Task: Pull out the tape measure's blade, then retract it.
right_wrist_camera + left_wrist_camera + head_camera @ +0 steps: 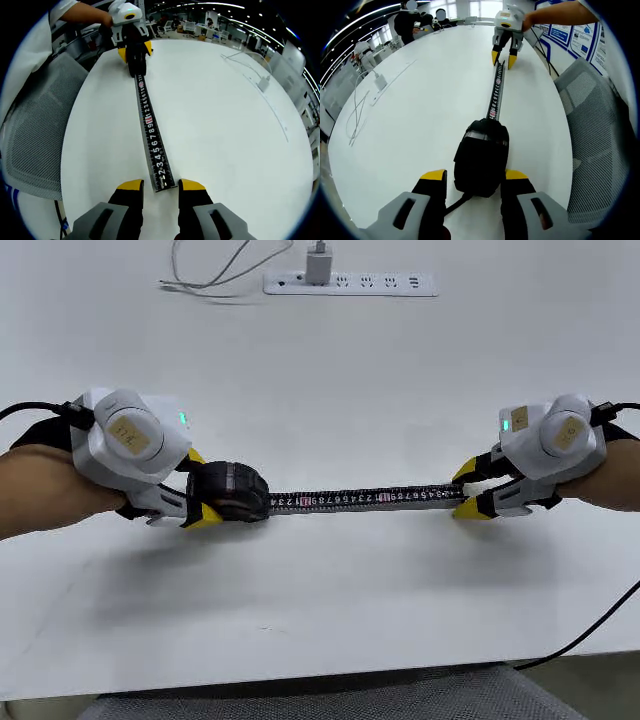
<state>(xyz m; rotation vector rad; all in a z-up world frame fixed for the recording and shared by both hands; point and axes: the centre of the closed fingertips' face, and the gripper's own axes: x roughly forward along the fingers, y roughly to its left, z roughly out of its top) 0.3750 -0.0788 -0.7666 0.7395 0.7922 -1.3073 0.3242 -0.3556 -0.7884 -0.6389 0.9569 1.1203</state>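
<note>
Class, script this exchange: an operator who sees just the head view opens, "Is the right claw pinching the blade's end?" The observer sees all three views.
Observer: Seemingly not. In the right gripper view the end of the blade lies between the fingers of the right claw, a sliver of table showing beside it.
Operator: Anything behind the case?
Observer: In the left gripper view a black strap trails from the case back between the fingers of the left claw.
Operator: And beyond the table?
Observer: People stand past its edge there.

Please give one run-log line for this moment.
blade: extended | left gripper: holds tape measure case | right gripper: at its tip, grip unclear
</note>
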